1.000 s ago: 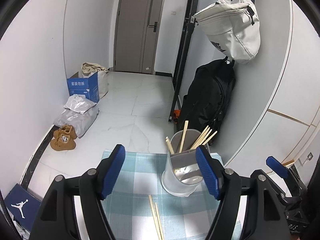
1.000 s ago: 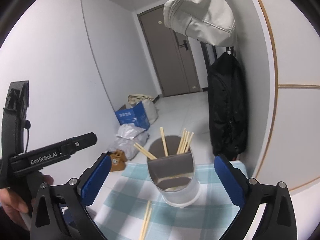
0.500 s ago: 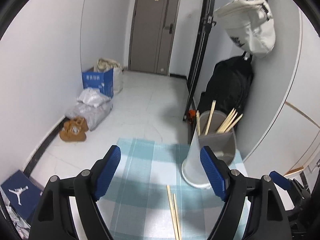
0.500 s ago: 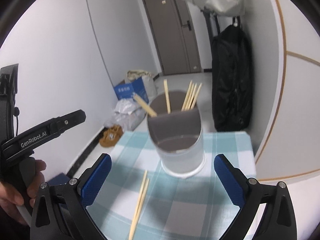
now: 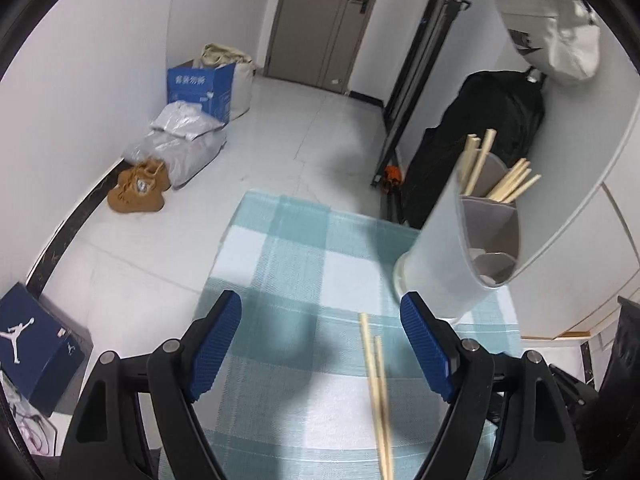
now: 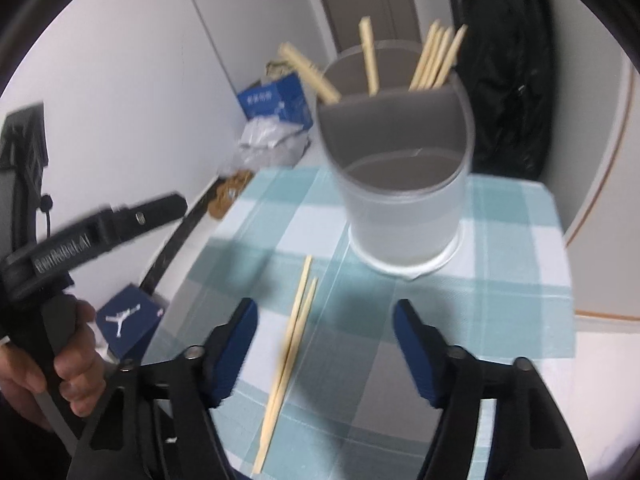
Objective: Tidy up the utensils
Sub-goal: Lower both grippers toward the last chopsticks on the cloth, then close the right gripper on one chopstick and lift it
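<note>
Two wooden chopsticks (image 6: 294,340) (image 5: 378,384) lie side by side on the teal checked cloth (image 6: 512,264) (image 5: 280,248). Behind them stands a frosted white utensil holder (image 6: 404,196) (image 5: 452,256) with a grey divider; several chopsticks (image 6: 436,58) (image 5: 508,184) stick out of its far compartment. My right gripper (image 6: 324,344) hangs low over the cloth, its blue-padded jaws closing, with the loose pair just inside the left pad and no pad touching it. My left gripper (image 5: 322,346) is open above the cloth, the pair lying between its pads near the right one.
A hand (image 6: 68,364) holds the left gripper's handle at the left of the right wrist view. A black backpack (image 5: 480,136) leans on the wall behind the table, a beige bag (image 5: 548,28) hangs above. Boxes, bags and brown shoes (image 5: 138,188) sit on the floor.
Both grippers have sunk toward the cloth and tipped downward, so the loose chopsticks now lie between their pads. The right gripper's jaws have narrowed from wide open.
</note>
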Demonstrator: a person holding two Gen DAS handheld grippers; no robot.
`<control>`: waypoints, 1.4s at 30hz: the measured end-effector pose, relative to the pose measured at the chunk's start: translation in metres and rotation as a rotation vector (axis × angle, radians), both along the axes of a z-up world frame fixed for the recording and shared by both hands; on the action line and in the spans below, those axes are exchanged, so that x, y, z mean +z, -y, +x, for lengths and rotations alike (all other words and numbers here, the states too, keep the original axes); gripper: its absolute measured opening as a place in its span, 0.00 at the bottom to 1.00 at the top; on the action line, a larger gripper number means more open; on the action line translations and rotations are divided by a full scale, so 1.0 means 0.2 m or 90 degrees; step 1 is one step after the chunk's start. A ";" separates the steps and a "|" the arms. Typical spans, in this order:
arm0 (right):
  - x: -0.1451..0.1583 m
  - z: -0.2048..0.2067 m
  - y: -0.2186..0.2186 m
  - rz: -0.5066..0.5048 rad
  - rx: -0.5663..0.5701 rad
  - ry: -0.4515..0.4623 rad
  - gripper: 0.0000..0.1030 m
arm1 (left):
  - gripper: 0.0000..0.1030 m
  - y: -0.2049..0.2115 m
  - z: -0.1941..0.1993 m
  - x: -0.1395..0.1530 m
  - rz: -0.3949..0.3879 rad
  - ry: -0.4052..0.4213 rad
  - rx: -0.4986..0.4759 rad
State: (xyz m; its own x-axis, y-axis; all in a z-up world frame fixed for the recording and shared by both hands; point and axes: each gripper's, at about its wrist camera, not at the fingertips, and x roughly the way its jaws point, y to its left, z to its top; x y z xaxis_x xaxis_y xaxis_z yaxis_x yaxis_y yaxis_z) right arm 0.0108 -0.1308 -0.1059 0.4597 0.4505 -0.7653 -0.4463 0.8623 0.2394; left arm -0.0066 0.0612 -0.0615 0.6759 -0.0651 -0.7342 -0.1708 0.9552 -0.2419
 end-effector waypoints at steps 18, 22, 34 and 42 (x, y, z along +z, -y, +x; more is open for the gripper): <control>-0.28 0.24 -0.32 -0.122 0.037 -0.096 0.25 | 0.76 -0.26 0.01 -0.04 -0.056 -0.025 0.064; -0.31 0.26 -0.36 -0.172 0.036 -0.095 0.20 | 0.76 -0.29 0.01 -0.05 -0.075 -0.034 0.072; -0.32 0.29 -0.46 -0.226 0.022 -0.084 0.11 | 0.76 -0.38 0.02 -0.08 -0.117 -0.062 0.094; -0.31 0.29 -0.47 -0.157 0.016 -0.091 0.03 | 0.76 -0.37 0.04 -0.10 -0.121 -0.075 0.077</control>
State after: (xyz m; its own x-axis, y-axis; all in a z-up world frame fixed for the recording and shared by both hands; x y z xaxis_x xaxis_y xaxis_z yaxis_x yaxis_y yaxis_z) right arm 0.0685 -0.0374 -0.1683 0.3301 0.2516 -0.9098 -0.4444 0.8918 0.0853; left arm 0.0006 0.1345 -0.0812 0.5975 -0.1340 -0.7906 -0.3185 0.8651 -0.3874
